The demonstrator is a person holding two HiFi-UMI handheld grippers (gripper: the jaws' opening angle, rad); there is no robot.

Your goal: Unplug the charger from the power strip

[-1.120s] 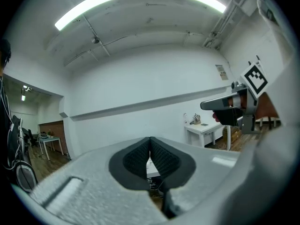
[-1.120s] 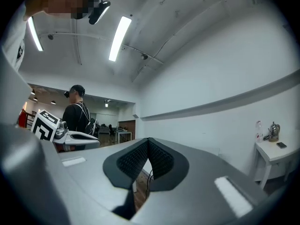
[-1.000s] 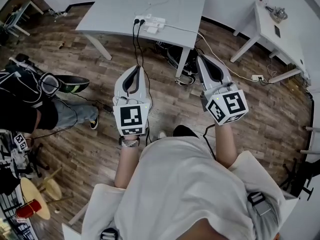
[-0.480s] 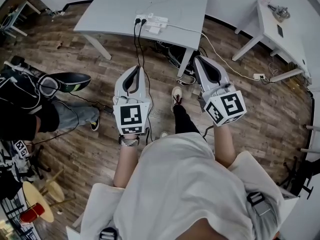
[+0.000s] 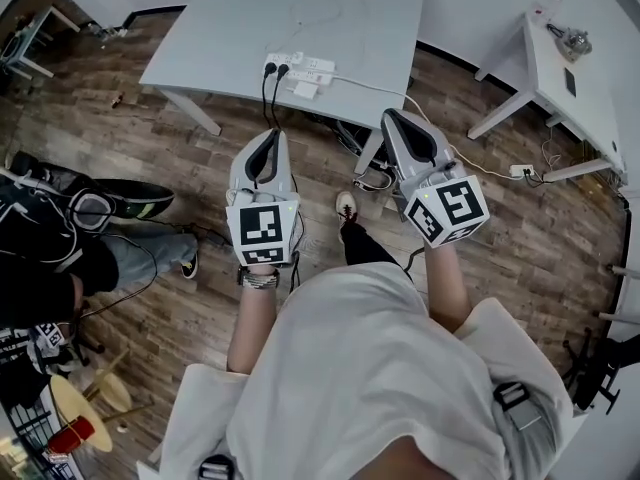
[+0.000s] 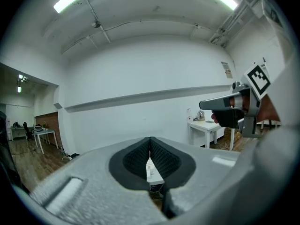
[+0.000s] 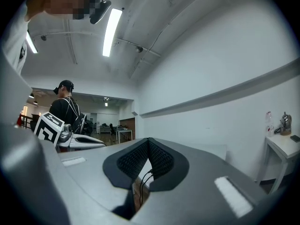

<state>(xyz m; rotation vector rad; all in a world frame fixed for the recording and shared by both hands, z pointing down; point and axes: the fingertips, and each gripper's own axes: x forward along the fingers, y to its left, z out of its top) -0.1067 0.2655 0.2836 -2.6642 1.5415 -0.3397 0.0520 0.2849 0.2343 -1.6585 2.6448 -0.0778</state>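
A white power strip (image 5: 300,66) lies near the front edge of the grey table (image 5: 220,38). Two black plugs (image 5: 275,69) sit at its left end, their cables hanging to the floor. A white charger (image 5: 305,89) rests against the strip's near side, and a thin white cable (image 5: 320,8) loops on the table behind. My left gripper (image 5: 272,134) and right gripper (image 5: 392,116) are both shut and empty, held side by side short of the table. In the left gripper view the strip (image 6: 151,170) shows below the shut tips (image 6: 150,138).
A white side table (image 5: 560,68) stands at the right with small items on it. A person in black (image 5: 50,258) sits at the left on the wooden floor. Cables and a socket block (image 5: 520,171) lie on the floor by the table legs.
The person has stepped forward, and both grippers have moved closer to the grey table. The table and power strip sit lower in the head view. Both pairs of jaws stayed shut.
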